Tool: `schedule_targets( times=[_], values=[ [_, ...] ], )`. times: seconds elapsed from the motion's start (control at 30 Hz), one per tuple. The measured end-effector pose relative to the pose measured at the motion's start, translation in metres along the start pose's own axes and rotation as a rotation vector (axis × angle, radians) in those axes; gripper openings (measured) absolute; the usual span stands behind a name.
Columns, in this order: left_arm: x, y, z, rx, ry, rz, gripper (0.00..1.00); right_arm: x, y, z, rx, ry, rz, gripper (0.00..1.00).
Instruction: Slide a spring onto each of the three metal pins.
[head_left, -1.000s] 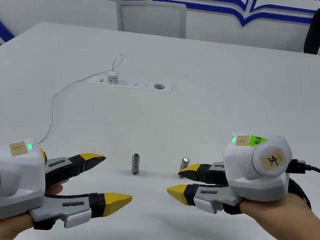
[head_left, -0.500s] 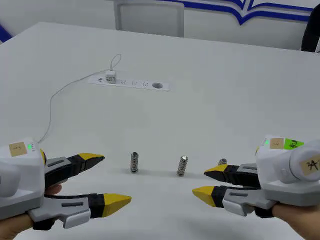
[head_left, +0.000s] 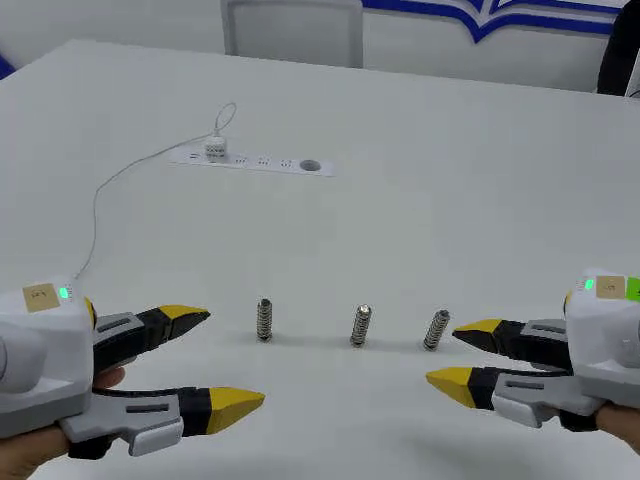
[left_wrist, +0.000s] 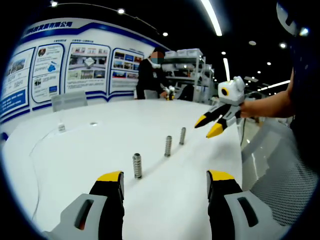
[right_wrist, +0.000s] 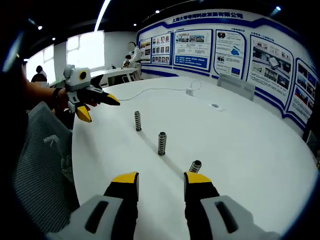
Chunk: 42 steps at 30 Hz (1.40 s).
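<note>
Surface (head_left: 450, 200): white and wide, taking up most of the head view.
First spring (head_left: 264, 319): it stood upright at the lower middle of the frame, the left one of a row of three.
Second spring (head_left: 361, 325): it was in the middle of the row and almost upright; the top of the middle pin (head_left: 367, 310) showed above the coil.
Third spring (head_left: 436, 329): it was at the right end of the row and leaned a little to the right.
Left tool (head_left: 232, 358): at the lower left of the frame, jaws wide apart and holding nothing, to the left of the first spring and apart from it.
Right tool (head_left: 443, 355): at the lower right, jaws parted with nothing between them; its upper tip was just beside the third spring, and I could not tell if they touched.
Power strip (head_left: 250, 161): at the upper left of the frame with a white cable (head_left: 100, 195), well apart from the row.
Step in hand: I judged that every pin carried a spring and that the last placing was just finished.
Next move: probably a check of the leaning third spring. If it was not fully seated, the right tool should pinch the coil gently and press it straight down. A hard push could tip the pin.
</note>
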<state>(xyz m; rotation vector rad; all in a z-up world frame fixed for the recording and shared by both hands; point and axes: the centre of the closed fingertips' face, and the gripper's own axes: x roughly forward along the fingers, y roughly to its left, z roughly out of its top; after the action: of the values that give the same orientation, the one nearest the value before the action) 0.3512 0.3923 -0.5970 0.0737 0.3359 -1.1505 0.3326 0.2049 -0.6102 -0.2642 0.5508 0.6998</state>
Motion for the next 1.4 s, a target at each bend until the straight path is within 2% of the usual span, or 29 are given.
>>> schedule_targets(
  times=[0.17, 0.47, 1.4],
  values=[
    [0.001, 0.0, -0.002, -0.002, 0.005, -0.002, 0.69, -0.005, -0.006, -0.005, -0.014, -0.004, -0.008, 0.4],
    [0.001, 0.001, -0.003, -0.002, 0.01, 0.0, 0.69, -0.009, -0.008, -0.014, -0.073, 0.019, -0.008, 0.46],
    [0.001, 0.001, -0.008, -0.005, 0.028, -0.003, 0.71, -0.024, -0.018, -0.022, -0.051, 0.01, -0.031, 0.52]
  ],
)
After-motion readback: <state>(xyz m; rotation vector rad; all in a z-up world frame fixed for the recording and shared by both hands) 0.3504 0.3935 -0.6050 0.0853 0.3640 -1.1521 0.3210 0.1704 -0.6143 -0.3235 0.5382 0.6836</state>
